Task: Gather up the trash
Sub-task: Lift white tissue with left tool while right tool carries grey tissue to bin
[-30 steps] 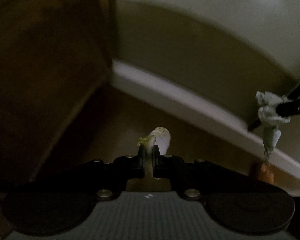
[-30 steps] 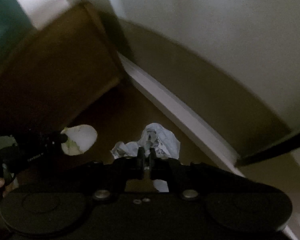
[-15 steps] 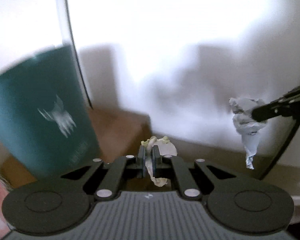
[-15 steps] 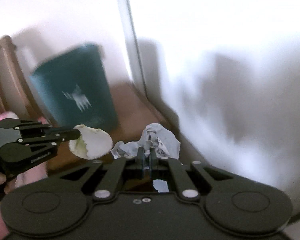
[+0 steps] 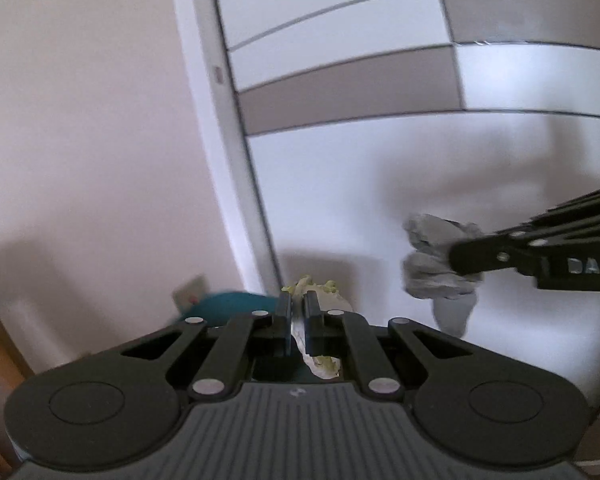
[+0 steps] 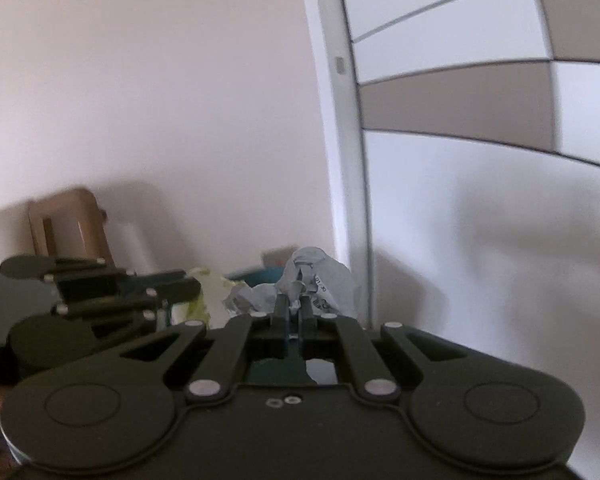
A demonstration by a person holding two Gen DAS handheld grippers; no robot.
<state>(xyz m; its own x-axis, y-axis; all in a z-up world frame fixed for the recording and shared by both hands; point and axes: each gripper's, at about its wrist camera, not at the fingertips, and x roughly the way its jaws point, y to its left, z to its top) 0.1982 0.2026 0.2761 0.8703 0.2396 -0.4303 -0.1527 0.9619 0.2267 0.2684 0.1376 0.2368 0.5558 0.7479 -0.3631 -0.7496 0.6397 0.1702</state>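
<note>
there, the left gripper [image 5: 297,316] had its jaws closed tight on a white scrap with yellow-green edges [image 5: 320,362], a thin crumpled piece that stuck out ahead of the fingertips and hung down behind them over the gripper's dark body. the right gripper [image 6: 295,312] was likewise clamped on a wad of crumpled grey-white paper [image 6: 320,280] with a little black print on it, the wad bulging up and to both sides of the pinched fingertips. in the left wrist view the right gripper came in from the right edge, held level, with the grey paper bunched at its tip and a tail of it hanging below. in the right wrist view the left gripper reached in from the left, its scrap showing pale beside the grey wad; the two pieces of trash looked near each other but apart. both were held in the air, resting on nothing. a teal bin [image 5: 230,306] showed only as a blurred sliver just beyond the left gripper's fingers, low in the view, and again as a small teal patch behind the paper on the right side. behind everything stood a pale wall [image 5: 92,140] and a white door with grey panels [image 5: 380,92]. a brown wooden piece of furniture [image 6: 70,226] stood against the wall at the left of the right wrist view. the pictures were somewhat smeared.
</note>
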